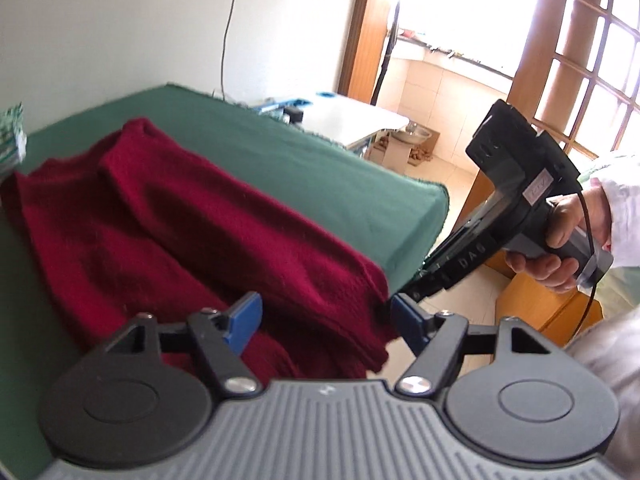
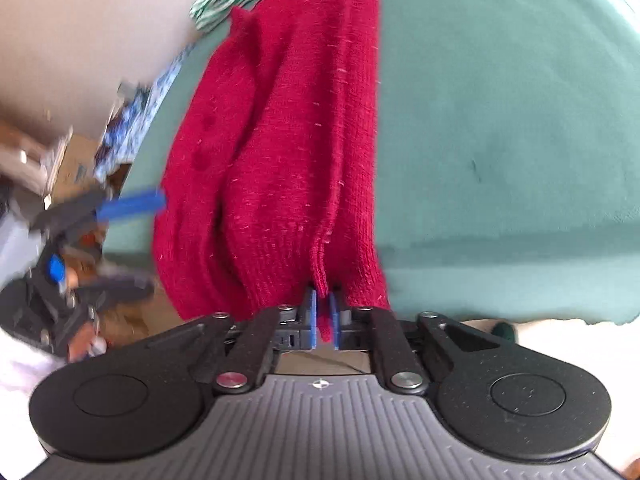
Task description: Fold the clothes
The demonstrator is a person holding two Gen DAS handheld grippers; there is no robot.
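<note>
green table, red sweater

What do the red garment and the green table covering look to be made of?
The dark red knitted sweater looks like wool or acrylic knit: visible stitch rows, ribbed hem, matte and fuzzy with pale lint specks. The green cloth table cover looks like a thin, matte woven fabric, with a frayed edge; fibre unclear.

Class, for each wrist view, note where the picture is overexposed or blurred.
Left wrist view: the window and doorway glare white. Right wrist view: the left hand-held gripper smears with motion blur, while the red sweater stays fairly sharp.
</note>
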